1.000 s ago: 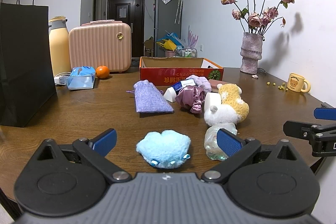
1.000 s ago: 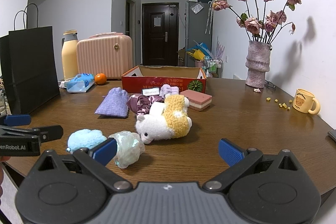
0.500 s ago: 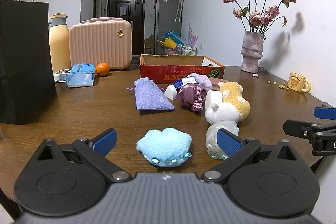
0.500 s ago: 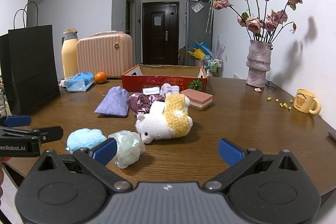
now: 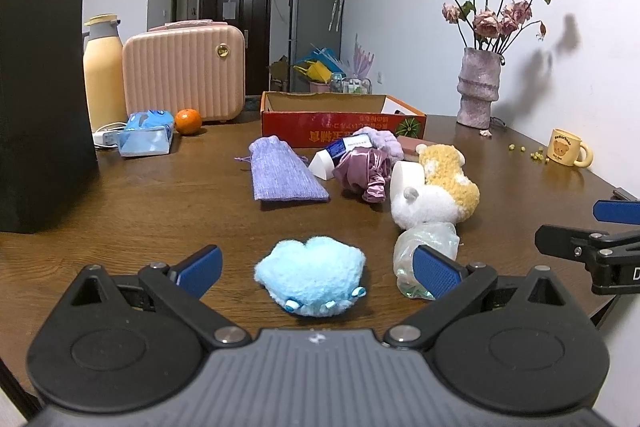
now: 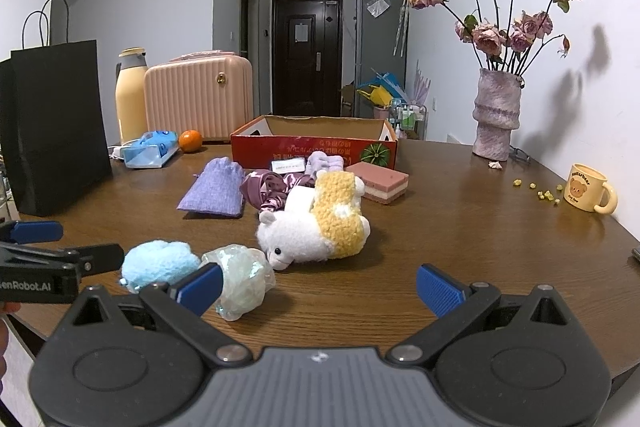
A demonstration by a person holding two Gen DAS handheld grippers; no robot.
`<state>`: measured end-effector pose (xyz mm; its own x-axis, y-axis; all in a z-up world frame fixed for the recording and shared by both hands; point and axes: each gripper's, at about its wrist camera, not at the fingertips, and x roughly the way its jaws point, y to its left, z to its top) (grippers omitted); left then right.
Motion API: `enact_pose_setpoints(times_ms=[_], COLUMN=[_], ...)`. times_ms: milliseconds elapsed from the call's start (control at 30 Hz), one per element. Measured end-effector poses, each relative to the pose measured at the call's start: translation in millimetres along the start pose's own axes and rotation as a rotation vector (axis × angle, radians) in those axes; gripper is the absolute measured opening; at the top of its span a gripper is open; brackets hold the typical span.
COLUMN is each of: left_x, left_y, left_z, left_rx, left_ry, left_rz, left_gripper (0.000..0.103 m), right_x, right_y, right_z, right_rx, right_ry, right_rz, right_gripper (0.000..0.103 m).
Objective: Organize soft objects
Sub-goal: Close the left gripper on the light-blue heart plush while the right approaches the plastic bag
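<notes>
A fluffy light-blue plush lies on the wooden table between the open jaws of my left gripper. Beside it lies a pale crinkly scrunchie, then a white-and-yellow plush sheep, a purple satin scrunchie and a lilac cloth pouch. An open red cardboard box stands behind them. My right gripper is open and empty over bare table, right of the pale scrunchie and in front of the sheep.
A black paper bag stands at the left with a yellow flask, a pink case, a tissue pack and an orange. A vase of dried roses and a yellow mug stand at the right. A pink layered block lies by the box.
My left gripper has drifted slightly, so the blue plush sits a little lower and nearer between its jaws. The right gripper has barely moved. Nothing was grasped.
</notes>
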<state>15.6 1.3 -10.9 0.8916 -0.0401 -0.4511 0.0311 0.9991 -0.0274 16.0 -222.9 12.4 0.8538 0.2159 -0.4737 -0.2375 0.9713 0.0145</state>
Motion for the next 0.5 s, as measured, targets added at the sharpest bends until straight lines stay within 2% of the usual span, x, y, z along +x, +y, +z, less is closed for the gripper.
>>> enact_pose_setpoints(times_ms=[500], left_x=[40], left_y=[3], left_z=[5], left_rx=[0.031], left_ry=[0.086], left_rz=[0.010], left_gripper=[0.103], right_x=[29], right_y=[-1], right_z=[0], right_rx=[0.018], right_ry=[0.053], right_rz=[0.000], right_gripper=[0.103])
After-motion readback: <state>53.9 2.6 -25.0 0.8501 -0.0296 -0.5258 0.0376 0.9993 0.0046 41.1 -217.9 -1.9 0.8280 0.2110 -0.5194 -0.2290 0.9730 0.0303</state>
